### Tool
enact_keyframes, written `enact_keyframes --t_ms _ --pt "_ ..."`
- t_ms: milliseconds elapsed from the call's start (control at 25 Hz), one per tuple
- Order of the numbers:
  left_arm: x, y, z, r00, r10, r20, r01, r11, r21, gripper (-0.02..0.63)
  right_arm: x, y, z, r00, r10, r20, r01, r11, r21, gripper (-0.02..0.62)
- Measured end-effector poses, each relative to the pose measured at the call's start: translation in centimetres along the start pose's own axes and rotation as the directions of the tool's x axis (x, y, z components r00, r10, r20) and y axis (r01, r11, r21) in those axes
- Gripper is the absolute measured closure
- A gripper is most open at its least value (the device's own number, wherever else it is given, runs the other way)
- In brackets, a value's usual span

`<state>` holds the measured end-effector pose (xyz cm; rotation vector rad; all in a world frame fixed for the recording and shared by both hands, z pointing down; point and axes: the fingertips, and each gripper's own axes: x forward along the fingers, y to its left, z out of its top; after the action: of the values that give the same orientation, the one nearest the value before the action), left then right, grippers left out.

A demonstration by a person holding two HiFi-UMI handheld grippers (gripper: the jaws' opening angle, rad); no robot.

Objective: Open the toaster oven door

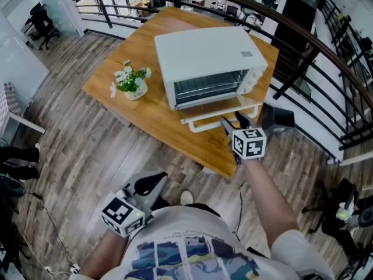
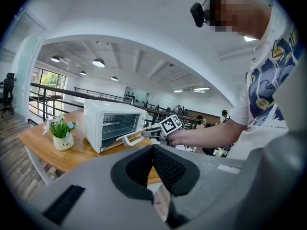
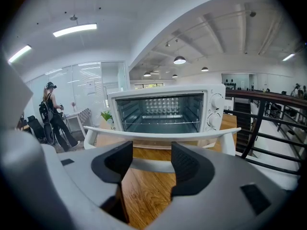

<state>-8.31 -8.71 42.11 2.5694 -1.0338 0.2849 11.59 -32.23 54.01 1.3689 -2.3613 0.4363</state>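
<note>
Toaster oven (image 1: 204, 57), frame centre, on wooden table (image 1: 111, 89); door (image 1: 215, 111) dropped open. Right gripper (image 1: 231, 119): jaws apart, at white handle (image 1: 204, 123). Left gripper (image 1: 150, 184), lower left: jaws closed, empty. Potted flowers (image 1: 133, 81) left of oven; railing (image 1: 303, 45) at right.

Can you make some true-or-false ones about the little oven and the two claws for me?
1. The toaster oven door is folded down, open. True.
2. The flower pot sits on top of the oven. False: it stands on the table, beside the oven.
3. The left claw is wide open. False: its jaws are together, with nothing between them.
4. The right claw has its jaws apart. True.
5. The oven is black. False: it is white.
</note>
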Motion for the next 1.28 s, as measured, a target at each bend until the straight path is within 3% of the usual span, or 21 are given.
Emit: enact_keyframes --t_ms 1280 --pt "0.3 -1.1 -0.1 0.999 -0.024 -0.024 0.025 0.999 0.020 0.603 -0.9 -0.2 -5.5 1.000 -0.021 -0.020 0.021 1.000 -0.004 0.351"
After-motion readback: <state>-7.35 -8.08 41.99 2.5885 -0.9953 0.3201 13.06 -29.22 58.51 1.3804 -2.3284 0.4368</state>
